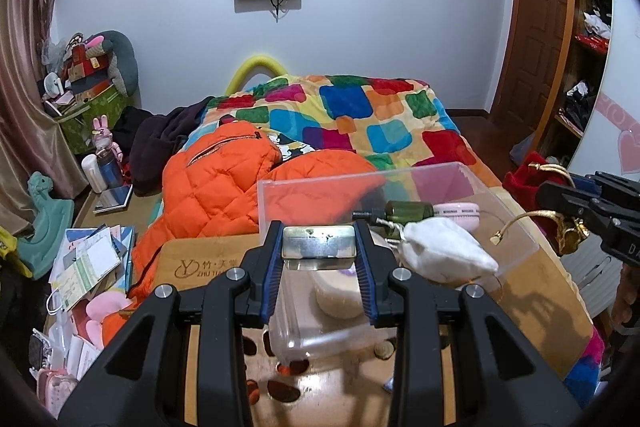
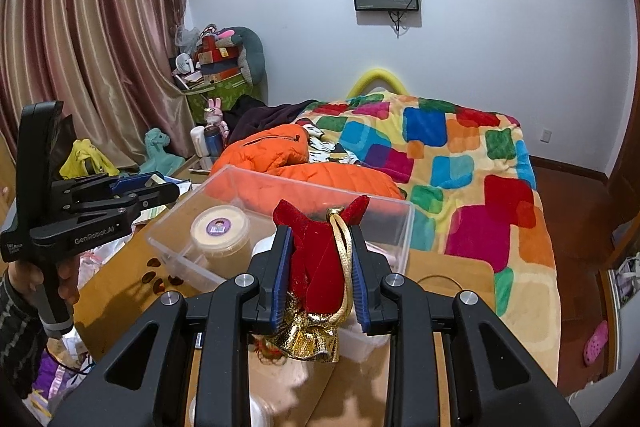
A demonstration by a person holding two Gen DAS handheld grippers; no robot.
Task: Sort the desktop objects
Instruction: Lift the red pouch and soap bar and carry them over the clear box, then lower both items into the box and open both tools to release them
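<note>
- Desktop objects sit on and over a wooden board [image 1: 208, 259] laid on a bed, whose patchwork blanket [image 1: 360, 115] of bright squares fills the background, with an orange padded jacket [image 1: 216, 179] bunched up just behind the board.
- Clear plastic bin [image 1: 516, 227] stands on the board and already holds several items: a round cream-coloured tub [image 2: 219, 227] with a purple label on its lid, a white cloth pouch [image 1: 444, 255], a pale pink case [image 1: 456, 213] and a small green bottle [image 1: 408, 209] lying on its side.
- Left gripper [image 1: 319, 247] hovers above the near edge of the bin; its jaws are set narrow and clamp a small silver metal tin [image 1: 319, 245] between the blue pads, one pad pressed to each end of the tin.
- Right gripper [image 2: 320, 267] is raised over the board in front of the bin, jaws drawn in and squeezing a red velvet drawstring pouch [image 2: 316, 259] with gold cord and a gold trim hanging below the pads.
- From the left wrist view the right gripper appears at the right edge, beside the bin, with the gold cord curling out toward the bin wall.
- Dark oval spots [image 1: 284, 389] mark the board near the bin's closest corner.
</note>
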